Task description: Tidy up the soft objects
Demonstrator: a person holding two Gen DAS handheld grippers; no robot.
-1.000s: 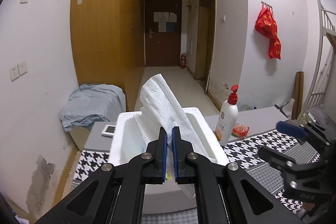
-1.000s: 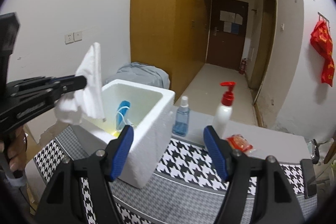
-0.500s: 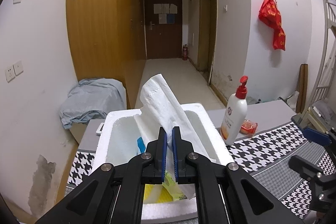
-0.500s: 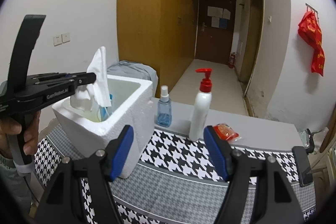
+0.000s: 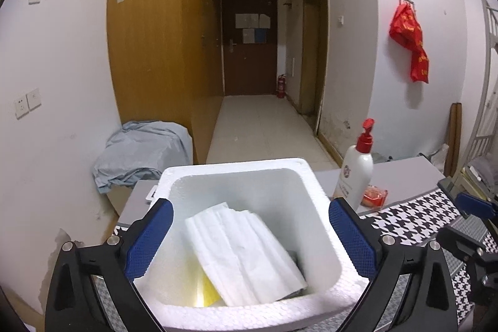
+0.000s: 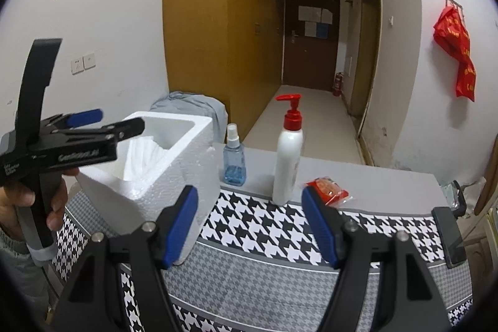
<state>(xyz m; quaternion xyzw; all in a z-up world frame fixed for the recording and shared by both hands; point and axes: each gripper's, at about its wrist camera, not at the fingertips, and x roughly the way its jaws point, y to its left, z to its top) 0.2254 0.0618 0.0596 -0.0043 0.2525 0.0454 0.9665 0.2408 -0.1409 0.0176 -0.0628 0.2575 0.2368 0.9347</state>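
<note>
Released since the earlier frame, the white tissue (image 5: 246, 251) lies in the foam box (image 5: 320, 198), lower centre, its long axis slanting toward lower right, directly below the spread, empty left hand-held gripper (image 5: 250, 238); the right hand-held gripper (image 6: 250, 226), also spread and empty, is farther.

White foam box (image 5: 314, 185) on black-and-white houndstooth cloth (image 6: 267, 223).

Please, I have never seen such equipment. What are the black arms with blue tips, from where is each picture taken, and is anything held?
They are two hand-held grippers; a person squeezes one in each hand, and a camera on each looks along its fingers. In the left camera's view, the left gripper has just been opening, nothing between its fingers; the white tissue lies inside the foam box. In the right camera's view, the right gripper is open and empty. On the table with its patterned cloth stand a spray bottle, a pump bottle and a red packet.
</note>
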